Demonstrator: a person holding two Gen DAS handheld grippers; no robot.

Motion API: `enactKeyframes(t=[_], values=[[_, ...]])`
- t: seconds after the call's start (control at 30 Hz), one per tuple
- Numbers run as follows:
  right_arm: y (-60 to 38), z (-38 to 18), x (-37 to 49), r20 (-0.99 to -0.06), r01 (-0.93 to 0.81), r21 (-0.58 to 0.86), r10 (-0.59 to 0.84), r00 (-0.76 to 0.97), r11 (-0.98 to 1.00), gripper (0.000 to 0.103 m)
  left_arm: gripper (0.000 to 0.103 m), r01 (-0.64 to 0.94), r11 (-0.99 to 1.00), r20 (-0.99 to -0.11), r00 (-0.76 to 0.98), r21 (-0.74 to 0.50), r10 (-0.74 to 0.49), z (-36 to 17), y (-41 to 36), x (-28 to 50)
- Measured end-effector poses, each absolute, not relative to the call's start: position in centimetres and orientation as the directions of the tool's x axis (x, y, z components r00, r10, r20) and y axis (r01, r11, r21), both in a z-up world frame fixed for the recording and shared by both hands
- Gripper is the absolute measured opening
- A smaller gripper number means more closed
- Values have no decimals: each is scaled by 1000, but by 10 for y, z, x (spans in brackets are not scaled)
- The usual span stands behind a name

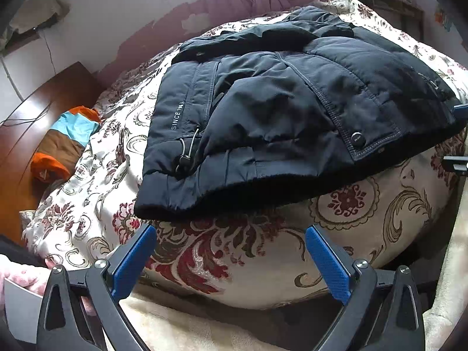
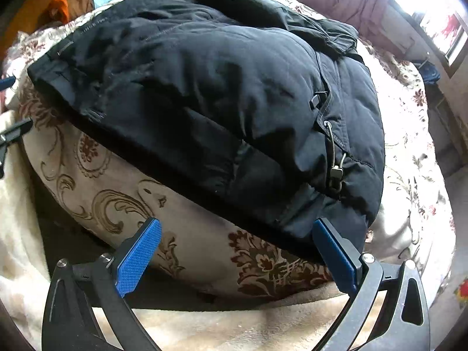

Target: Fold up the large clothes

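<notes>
Folded dark jacket (image 1: 292, 111) on floral quilt (image 1: 365, 213)

Jacket (image 1: 292, 111) laid folded on quilt (image 1: 365, 219), near its front edge; clothing pile (image 1: 67, 143) set behind, at quilt's left side, on wooden headboard (image 1: 44, 108).

Dark navy padded jacket (image 1: 292, 111) lies folded into a bulky bundle on the floral bed quilt (image 1: 365, 222), "SINCE" print down one panel, snap button on the placket, toggled drawcords dangling at both hem corners.
</notes>
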State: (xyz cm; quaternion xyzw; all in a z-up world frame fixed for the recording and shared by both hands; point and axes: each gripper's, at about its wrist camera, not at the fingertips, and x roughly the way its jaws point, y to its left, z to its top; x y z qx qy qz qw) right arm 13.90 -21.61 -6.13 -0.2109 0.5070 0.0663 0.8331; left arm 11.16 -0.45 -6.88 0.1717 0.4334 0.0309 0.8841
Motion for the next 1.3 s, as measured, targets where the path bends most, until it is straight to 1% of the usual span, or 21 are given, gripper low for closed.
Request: enactKeyframes(t=[0.23,0.37,0.5,0.63,0.73,0.87,1.07,1.13,1.2,1.3], values=[[-191,-84,147,-837,-361,-472,-281,470,804,101,102,83,953,-767,616,290,180,-67,1,114],[-174,-87,146,-792,-370,-541,-310,525,756,101,102,71,963,-771,616,260,163,-66,8,113],[-167,-80,149,-722,-316,-590,-311,618,743,101,102,82,965,-779,609,248,148,-68,8,116],[-168,-66,148,-684,-269,-552,-244,688,790,101,102,97,965,-795,590,243,141,-73,7,122],[-175,-44,139,-621,-216,-507,-180,763,834,101,102,95,968,-797,589,232,133,-73,7,123],[-183,-37,129,-599,-194,-456,-139,788,868,101,102,92,969,-796,591,230,133,-72,7,123],[-194,-27,119,-541,-167,-390,-79,838,905,101,102,108,964,-781,612,242,127,-70,2,120],[-196,-25,117,-531,-160,-361,-61,845,919,101,102,112,960,-765,631,257,131,-69,0,119],[-209,-24,134,-530,-161,-341,-48,847,926,101,102,115,953,-748,648,281,142,-70,-4,121],[-213,-24,135,-525,-156,-308,-31,851,939,101,102,80,930,-700,682,358,210,-77,-9,127]])
